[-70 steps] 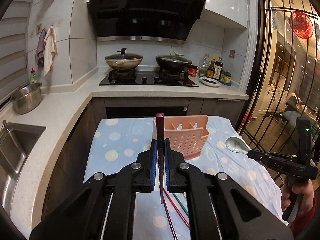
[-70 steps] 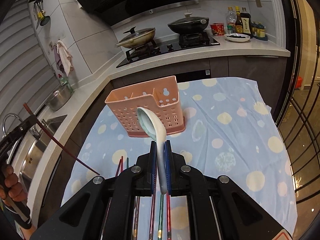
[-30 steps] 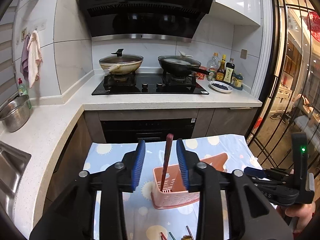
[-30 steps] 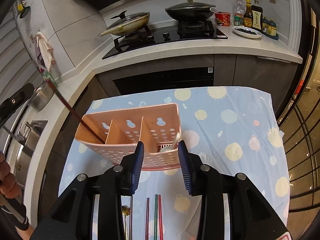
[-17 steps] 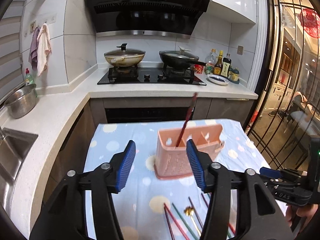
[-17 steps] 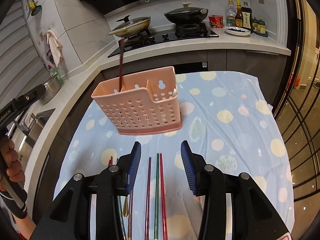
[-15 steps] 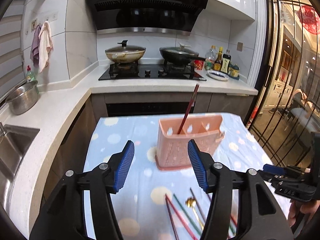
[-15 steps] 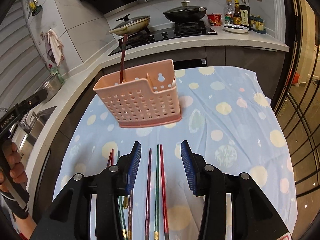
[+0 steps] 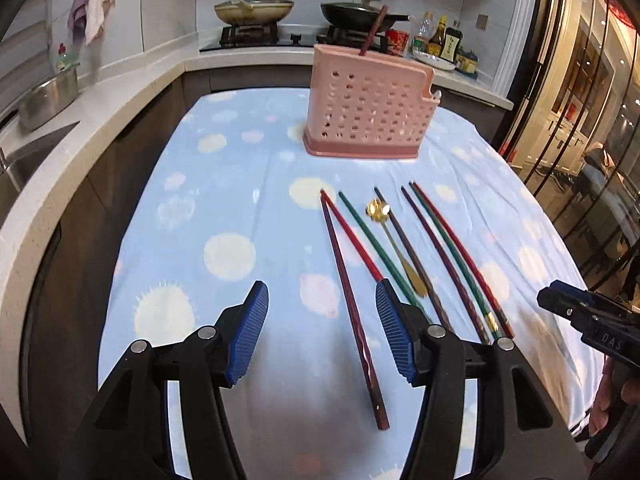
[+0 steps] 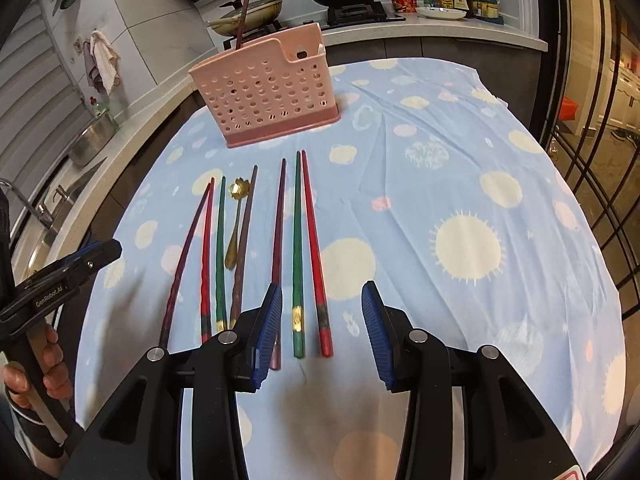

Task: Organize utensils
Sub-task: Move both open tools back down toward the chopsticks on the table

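Your left gripper (image 9: 320,328) hangs with its jaws wide apart and empty, tilted down over the spotted cloth (image 9: 224,184); the dark purple chopstick (image 9: 352,304) runs between its pads, untouched. Only this view shows your right hand (image 9: 624,396) low at the right edge, gripping its tool. Your right gripper (image 10: 320,320) also stands open and empty (a little narrower), pitched down above the butt ends of the green chopstick (image 10: 297,248) and red chopstick (image 10: 314,248). Only its view shows your left hand (image 10: 48,368) wrapped around the handle at the lower left. Ahead of both grippers stands the pink utensil basket (image 10: 268,88), one dark chopstick (image 10: 241,20) leaning out of it. The gold spoon (image 10: 236,216) lies among the chopsticks, ahead and left of the right gripper.
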A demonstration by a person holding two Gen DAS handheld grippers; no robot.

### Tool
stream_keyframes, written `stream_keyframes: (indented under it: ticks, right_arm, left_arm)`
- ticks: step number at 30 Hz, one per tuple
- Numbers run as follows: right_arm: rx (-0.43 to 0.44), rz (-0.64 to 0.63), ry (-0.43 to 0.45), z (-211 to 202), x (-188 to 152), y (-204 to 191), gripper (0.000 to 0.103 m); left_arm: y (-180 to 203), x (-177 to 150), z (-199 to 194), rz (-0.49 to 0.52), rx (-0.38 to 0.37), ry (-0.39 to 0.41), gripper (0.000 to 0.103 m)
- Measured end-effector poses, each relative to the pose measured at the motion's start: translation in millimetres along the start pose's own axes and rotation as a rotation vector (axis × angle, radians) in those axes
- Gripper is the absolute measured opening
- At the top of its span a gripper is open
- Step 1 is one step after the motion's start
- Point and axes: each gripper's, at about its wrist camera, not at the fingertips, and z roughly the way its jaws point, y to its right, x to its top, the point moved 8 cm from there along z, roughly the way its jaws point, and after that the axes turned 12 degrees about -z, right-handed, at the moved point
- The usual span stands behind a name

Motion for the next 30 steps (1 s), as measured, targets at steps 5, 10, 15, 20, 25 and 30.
stream_keyframes:
  ticks: [5,10,15,20,25,30]
  right_arm:
    - [0.011,0.027,-0.014,7.5,-20.7,1.0,0.041]
    - [0.003,0.018,-0.021,15.7,-30.1,-2.2,0.04]
    - [0.014,0.005,-0.019,20.9,-30.8,-7.2,0.038]
    - [0.008,-0.009,-0.016,26.0,-26.1,-7.7,0.035]
    - [0.002,-0.013,-0.019,30.0,-23.8,-6.2,0.027]
    - [0.0,-0.02,-0.031,35.9,-23.9,-5.5,0.024]
  left_arm:
    - [-2.6,-39.7,8.3,-0.014,0.003,-0.061,0.053]
    - [5.2,-63.3,11.2,0.008,0.003,-0.097,0.053]
    - [12.0,-75.5,19.3,0.029,0.018,-0.121,0.053]
    - [16.7,-82.5,26.6,0.042,0.018,-0.141,0.049]
    - [16.5,-83.8,26.7,0.053,0.028,-0.134,0.048]
    - [12.7,-82.2,26.0,0.037,0.021,-0.134,0.04]
